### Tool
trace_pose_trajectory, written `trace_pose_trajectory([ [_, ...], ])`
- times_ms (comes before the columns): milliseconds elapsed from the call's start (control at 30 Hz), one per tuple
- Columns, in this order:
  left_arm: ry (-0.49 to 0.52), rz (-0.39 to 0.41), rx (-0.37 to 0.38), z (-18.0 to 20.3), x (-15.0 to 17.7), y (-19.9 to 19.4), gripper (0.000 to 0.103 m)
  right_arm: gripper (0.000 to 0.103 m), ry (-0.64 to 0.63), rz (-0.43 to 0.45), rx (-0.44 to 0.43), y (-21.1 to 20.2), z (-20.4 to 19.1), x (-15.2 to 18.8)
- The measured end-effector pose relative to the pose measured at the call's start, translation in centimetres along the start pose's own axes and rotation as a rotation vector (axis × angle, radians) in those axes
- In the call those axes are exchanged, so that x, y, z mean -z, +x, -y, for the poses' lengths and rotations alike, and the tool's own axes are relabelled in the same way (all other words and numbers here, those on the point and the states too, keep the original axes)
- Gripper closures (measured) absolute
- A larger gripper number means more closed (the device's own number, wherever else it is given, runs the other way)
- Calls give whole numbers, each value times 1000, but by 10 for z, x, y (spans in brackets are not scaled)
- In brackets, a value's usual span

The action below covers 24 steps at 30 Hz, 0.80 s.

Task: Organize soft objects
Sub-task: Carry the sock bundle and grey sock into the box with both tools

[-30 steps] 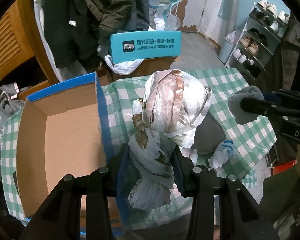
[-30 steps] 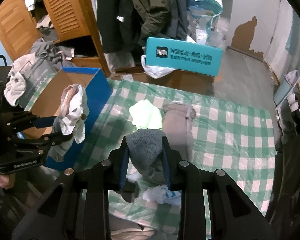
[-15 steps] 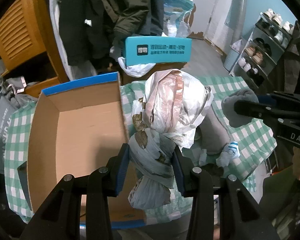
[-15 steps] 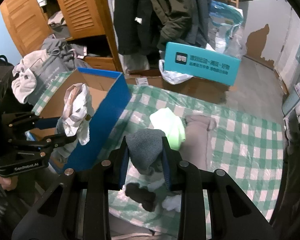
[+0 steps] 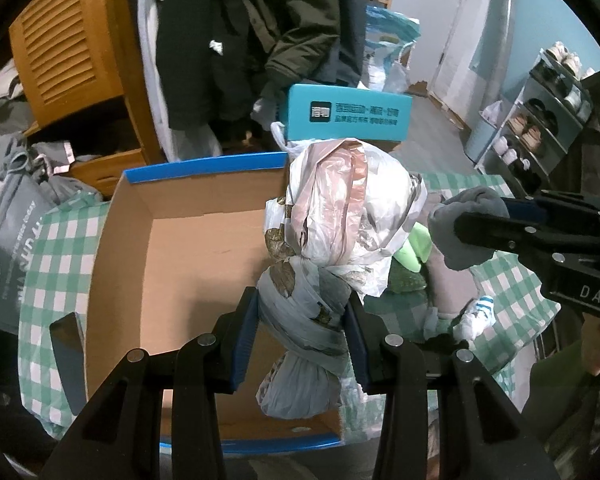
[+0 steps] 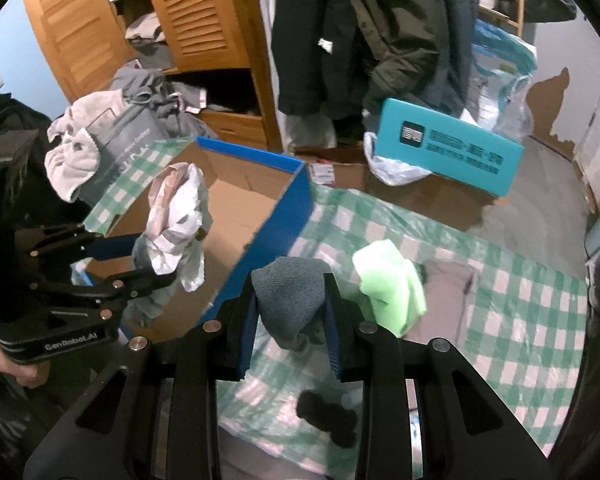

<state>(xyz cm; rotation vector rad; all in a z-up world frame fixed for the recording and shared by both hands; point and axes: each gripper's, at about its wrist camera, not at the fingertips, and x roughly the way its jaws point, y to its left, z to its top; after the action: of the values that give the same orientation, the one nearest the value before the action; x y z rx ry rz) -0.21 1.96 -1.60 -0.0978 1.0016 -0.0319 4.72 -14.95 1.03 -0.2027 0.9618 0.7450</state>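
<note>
The left gripper (image 5: pixel 302 334) is clamped on a knotted bundle of plastic bags (image 5: pixel 340 216), crinkly and glossy, white and grey with a pink band; its twisted neck sits between the blue pads and the puffed top rises above the open cardboard box (image 5: pixel 188 264). The box has plain brown corrugated insides and a blue outer skin, and it rests on a green-and-white checked cloth (image 6: pixel 520 320). The right gripper (image 6: pixel 290 312) pinches a grey knitted cloth (image 6: pixel 290 298), coarse and limp, held over the checked cloth just beside the box's blue wall. On the cloth lie a bright green folded piece (image 6: pixel 392 284), a flat taupe fabric (image 6: pixel 448 300) and a small black lump (image 6: pixel 326 418), possibly a sock, too blurred to tell. The gripper bodies hide the near edge of the box and the lower end of each held item
</note>
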Motion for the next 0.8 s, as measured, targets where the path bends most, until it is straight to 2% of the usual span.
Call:
trace_pose_trajectory([
  [800, -105, -17, -86, -74, 15, 4, 61, 75, -69, -67, -71, 56, -61, -31],
])
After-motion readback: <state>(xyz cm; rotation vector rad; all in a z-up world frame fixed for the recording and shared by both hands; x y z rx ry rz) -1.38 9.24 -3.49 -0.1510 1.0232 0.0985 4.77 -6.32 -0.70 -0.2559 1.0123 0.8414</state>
